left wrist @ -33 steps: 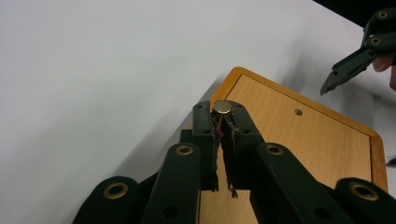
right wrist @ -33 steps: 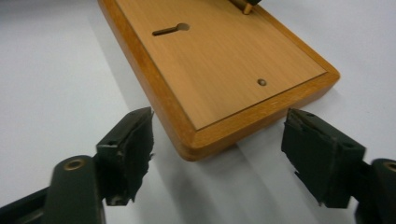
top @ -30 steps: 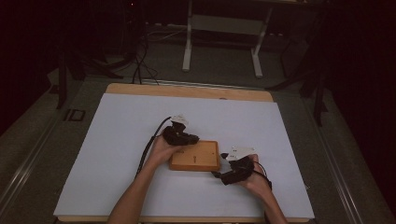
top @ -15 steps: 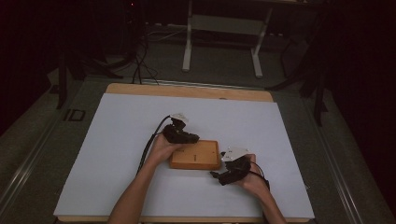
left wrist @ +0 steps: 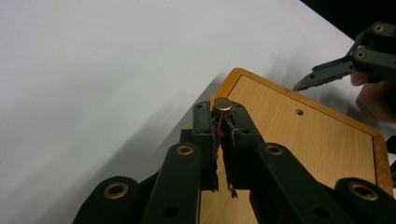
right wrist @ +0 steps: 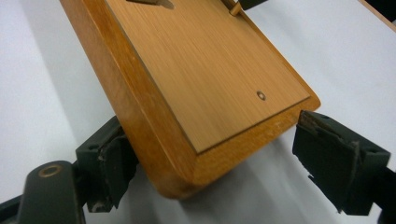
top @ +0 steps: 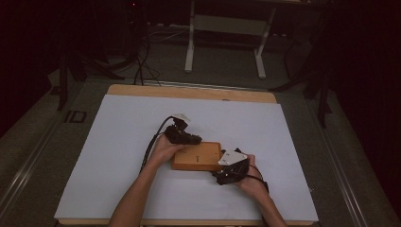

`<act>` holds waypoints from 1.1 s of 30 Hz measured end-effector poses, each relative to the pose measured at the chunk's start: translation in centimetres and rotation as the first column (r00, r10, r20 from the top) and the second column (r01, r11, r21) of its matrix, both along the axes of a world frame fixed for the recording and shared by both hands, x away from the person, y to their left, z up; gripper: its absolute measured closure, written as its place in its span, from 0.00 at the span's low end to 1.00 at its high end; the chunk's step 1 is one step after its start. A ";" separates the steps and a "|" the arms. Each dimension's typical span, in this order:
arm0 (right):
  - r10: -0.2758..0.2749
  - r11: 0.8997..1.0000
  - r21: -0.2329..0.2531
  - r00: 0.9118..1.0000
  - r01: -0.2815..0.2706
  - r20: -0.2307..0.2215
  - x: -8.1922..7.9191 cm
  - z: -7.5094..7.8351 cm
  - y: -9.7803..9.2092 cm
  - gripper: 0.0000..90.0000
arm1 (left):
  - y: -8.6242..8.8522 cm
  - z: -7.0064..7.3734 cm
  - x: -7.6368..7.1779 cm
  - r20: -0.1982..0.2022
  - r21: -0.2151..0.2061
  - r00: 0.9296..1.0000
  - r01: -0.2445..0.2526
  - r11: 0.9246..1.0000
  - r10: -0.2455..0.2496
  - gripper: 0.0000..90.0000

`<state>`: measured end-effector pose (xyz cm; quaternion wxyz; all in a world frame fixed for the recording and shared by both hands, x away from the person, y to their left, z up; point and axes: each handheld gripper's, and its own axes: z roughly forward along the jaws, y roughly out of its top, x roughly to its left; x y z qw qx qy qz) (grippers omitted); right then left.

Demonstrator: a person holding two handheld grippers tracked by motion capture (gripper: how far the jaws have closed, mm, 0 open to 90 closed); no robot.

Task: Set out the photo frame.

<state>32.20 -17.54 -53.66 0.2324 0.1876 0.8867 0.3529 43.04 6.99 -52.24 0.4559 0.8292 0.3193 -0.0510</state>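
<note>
Right now one wooden board (top: 197, 156) lies flat on my tabletop (top: 118, 137), nearer the front edge, its long axis running left to right. My left gripper (left wrist: 221, 111) is pressed together, pinching one small brass peg (left wrist: 222, 104) at the board's corner. My right gripper (right wrist: 210, 163) is spread around another corner; two small holes show.

A big white sheet (top: 118, 156) covers the wooden table (top: 189, 91). Past the table, on the grey floor (top: 42, 156), stands a white metal frame (top: 224, 28) (with two legs). Black cables (top: 139, 61) lie beside it.
</note>
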 end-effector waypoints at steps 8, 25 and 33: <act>0.001 1.000 0.004 1.000 -0.001 0.019 0.0 0.0 0.2 0.18 | -0.2 0.2 -0.3 0.043 0.028 0.999 0.003 1.000 -0.004 0.94; -0.006 0.999 0.052 0.998 0.002 0.062 -0.4 0.8 -0.5 0.28 | -0.2 0.5 -0.4 0.044 0.047 0.999 0.004 0.999 -0.006 0.94; 0.009 0.997 0.073 0.998 -0.014 0.069 -0.7 1.2 -0.8 0.34 | 0.7 0.1 -0.4 -0.025 -0.003 0.998 0.060 0.998 -0.060 0.94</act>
